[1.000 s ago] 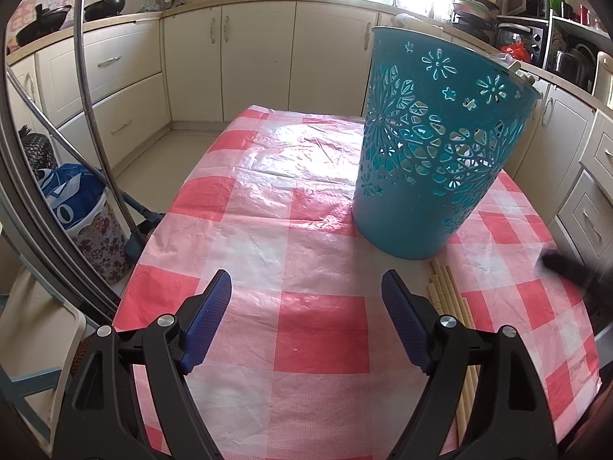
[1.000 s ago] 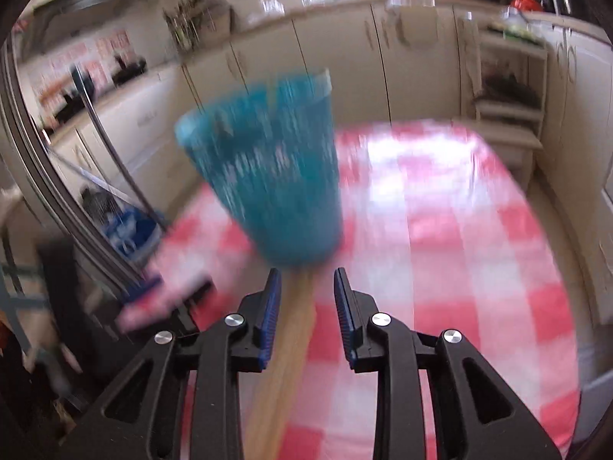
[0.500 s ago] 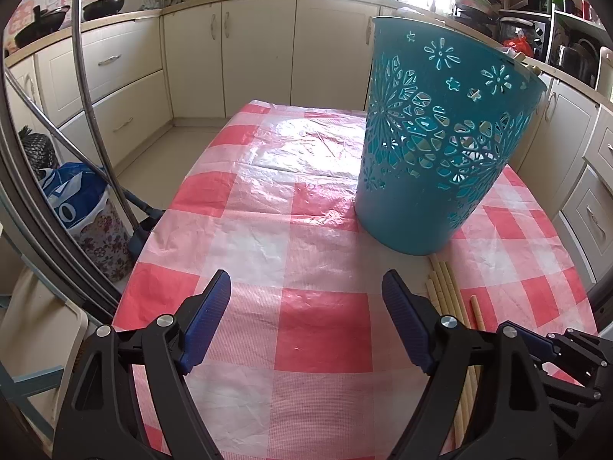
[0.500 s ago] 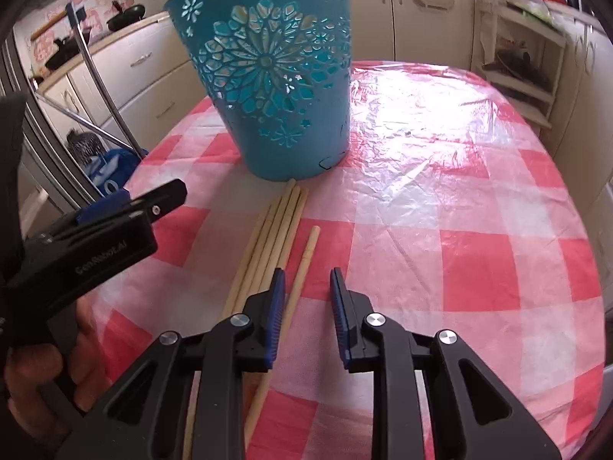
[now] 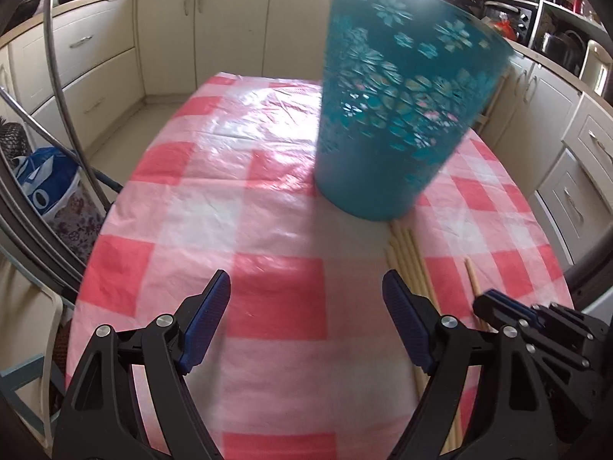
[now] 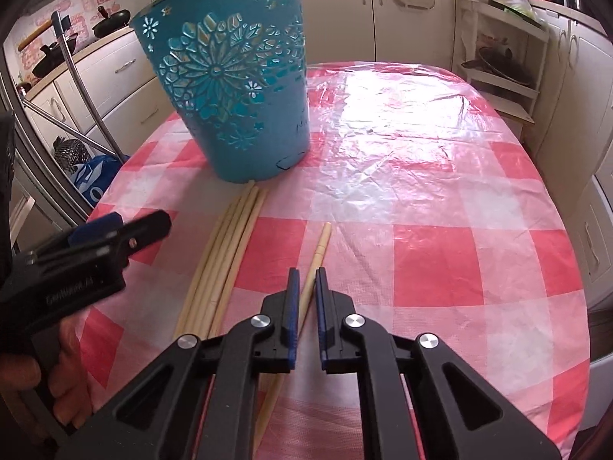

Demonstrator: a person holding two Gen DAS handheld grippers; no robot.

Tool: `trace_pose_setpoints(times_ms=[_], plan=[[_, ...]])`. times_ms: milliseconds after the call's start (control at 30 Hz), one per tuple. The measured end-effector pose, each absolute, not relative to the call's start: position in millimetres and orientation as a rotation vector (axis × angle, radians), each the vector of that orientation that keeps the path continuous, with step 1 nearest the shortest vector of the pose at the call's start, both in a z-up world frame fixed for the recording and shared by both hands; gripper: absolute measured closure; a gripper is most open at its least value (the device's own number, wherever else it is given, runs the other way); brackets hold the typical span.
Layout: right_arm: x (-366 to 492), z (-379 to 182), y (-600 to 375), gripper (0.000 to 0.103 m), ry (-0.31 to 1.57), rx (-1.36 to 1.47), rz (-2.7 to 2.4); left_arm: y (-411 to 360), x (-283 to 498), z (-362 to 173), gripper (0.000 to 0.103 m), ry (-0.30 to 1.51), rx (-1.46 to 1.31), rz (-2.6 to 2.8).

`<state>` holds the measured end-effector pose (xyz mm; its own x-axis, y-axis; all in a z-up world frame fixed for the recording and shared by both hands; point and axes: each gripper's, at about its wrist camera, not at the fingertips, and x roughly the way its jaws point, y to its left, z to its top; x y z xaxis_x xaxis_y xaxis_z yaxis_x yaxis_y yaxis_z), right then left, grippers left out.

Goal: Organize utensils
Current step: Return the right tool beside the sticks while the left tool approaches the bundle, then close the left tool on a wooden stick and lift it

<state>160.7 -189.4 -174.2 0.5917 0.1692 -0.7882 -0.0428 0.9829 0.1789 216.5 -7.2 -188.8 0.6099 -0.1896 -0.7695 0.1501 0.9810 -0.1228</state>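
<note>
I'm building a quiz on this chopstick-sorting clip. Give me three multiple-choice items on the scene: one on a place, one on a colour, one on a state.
1. Where does the bundle of chopsticks lie?
A. inside the basket
B. on the tablecloth, near ends by the basket's base
C. on the floor

2. What colour is the basket?
A. teal
B. yellow
C. white

3. What sits between the pads of the right gripper?
A. nothing
B. the whole bundle
C. the single chopstick

Answers:
1 B, the sticks rest flat on the checked tablecloth, their tips at the basket's foot.
2 A, its cut-out wall is blue-green in both views.
3 C, the lone stick, apart from the bundle, runs between the nearly shut pads.
</note>
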Motion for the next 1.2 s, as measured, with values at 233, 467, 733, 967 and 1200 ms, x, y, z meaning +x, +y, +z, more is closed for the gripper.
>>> trace_pose_setpoints(times_ms=[233,467,733,967,1200], plan=[[162,-174,-195,0.094,0.937,0.176,0.148,-41,208,-196,0.025,0.937,0.074,-0.201],[160,-174,-202,0.094,0.951,0.205,0.167,-38,206,-197,0.025,0.953,0.080,-0.152],[159,-172,-197,0.094,0.952,0.167,0.170,-47,208,-196,0.040,0.972,0.111,-0.139],[160,-172,-193,0.094,0.956,0.147,0.165,-57,209,-192,0.076,1.006,0.125,-0.192],[160,-173,-193,0.094,0.952,0.148,0.165,-47,208,-185,0.098,1.064,0.031,-0.313]])
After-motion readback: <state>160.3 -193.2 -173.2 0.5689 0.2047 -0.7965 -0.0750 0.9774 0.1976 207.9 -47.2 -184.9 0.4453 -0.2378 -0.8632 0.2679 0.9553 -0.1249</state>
